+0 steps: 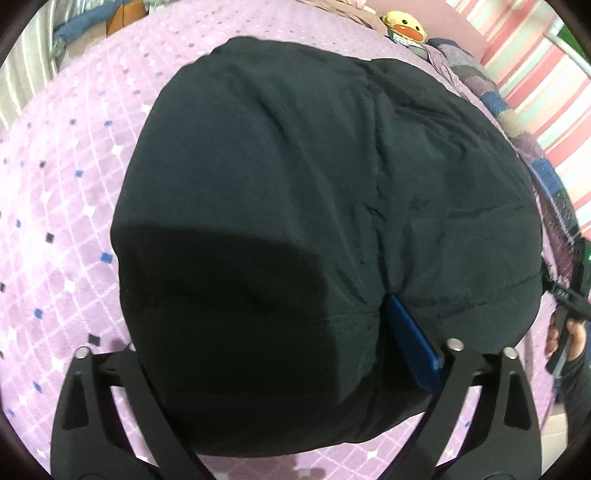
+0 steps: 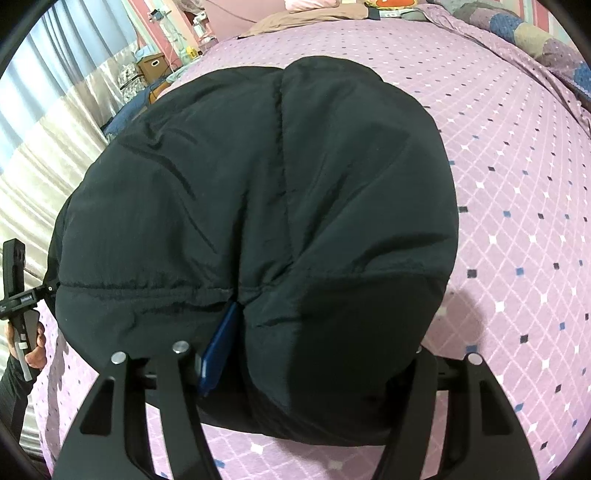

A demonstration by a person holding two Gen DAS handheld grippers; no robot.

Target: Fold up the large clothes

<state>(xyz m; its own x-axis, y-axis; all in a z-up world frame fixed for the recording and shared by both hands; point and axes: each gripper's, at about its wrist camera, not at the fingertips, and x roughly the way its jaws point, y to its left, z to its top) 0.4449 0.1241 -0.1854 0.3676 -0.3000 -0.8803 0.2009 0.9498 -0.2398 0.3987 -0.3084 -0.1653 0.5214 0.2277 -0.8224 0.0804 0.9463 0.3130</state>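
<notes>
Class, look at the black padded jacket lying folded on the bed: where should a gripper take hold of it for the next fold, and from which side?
Grip the jacket at its near edge, coming in low from the near side. There the thick padding bunches into a fold by the stitched seam, a lip to pinch; its top is broad and smooth.

Jacket (image 1: 295,177) on bed (image 1: 74,184); plush toy (image 1: 406,27) behind, probably against headboard.

Black jacket (image 1: 314,206) on purple bedspread (image 1: 66,192), left tongs (image 1: 266,354) gripping its edge
</notes>
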